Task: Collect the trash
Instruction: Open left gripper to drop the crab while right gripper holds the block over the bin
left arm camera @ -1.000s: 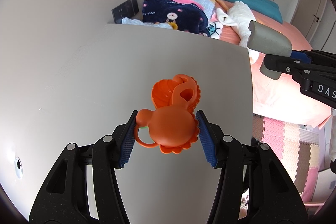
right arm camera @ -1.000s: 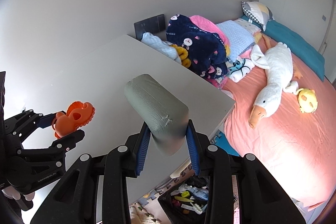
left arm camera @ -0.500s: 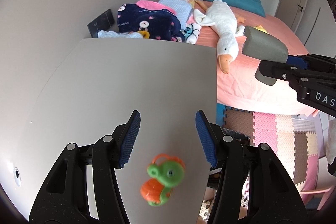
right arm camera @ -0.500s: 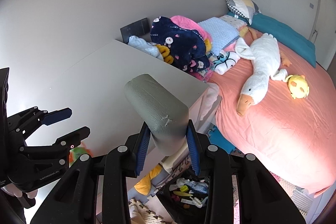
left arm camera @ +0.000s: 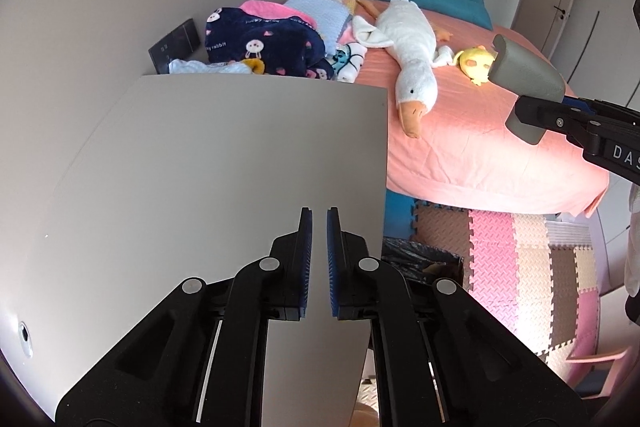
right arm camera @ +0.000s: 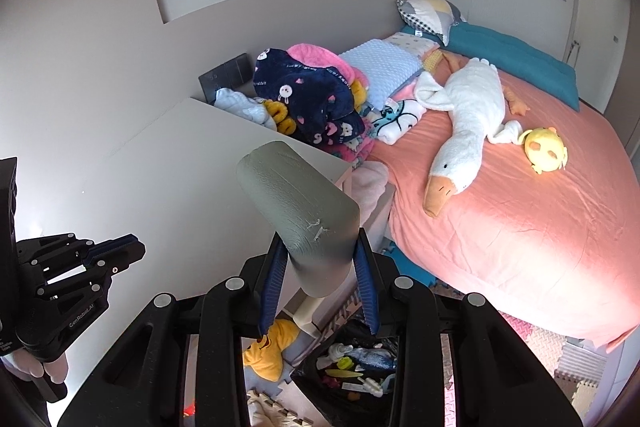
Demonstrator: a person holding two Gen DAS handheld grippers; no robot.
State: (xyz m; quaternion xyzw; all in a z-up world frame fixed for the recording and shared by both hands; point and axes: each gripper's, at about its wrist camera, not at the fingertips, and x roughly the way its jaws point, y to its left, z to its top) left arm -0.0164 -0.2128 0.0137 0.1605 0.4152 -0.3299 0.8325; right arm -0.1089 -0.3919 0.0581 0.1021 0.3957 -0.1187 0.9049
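My right gripper (right arm camera: 319, 251) is shut on a grey foam roll (right arm camera: 298, 203), held above the desk's right edge; the roll also shows in the left wrist view (left arm camera: 524, 83) over the bed. My left gripper (left arm camera: 318, 223) is shut and empty above the grey desk (left arm camera: 224, 155), near its right edge; it shows at the left of the right wrist view (right arm camera: 120, 253). A black-lined trash bin (right arm camera: 352, 383) on the floor below the right gripper holds several small items; its rim shows in the left wrist view (left arm camera: 420, 259). The orange toy is not in view.
A bed with a pink sheet (right arm camera: 520, 219) lies to the right, carrying a white goose plush (right arm camera: 468, 131), a yellow plush (right arm camera: 546, 149) and a pile of blankets (right arm camera: 312, 95). Foam floor mats (left arm camera: 520, 267) cover the floor. A yellow star plush (right arm camera: 272, 347) lies under the desk.
My left gripper let go of the orange toy, which fell out of view, then closed empty. Both grippers moved right toward the desk edge; the right one still holds the foam roll.
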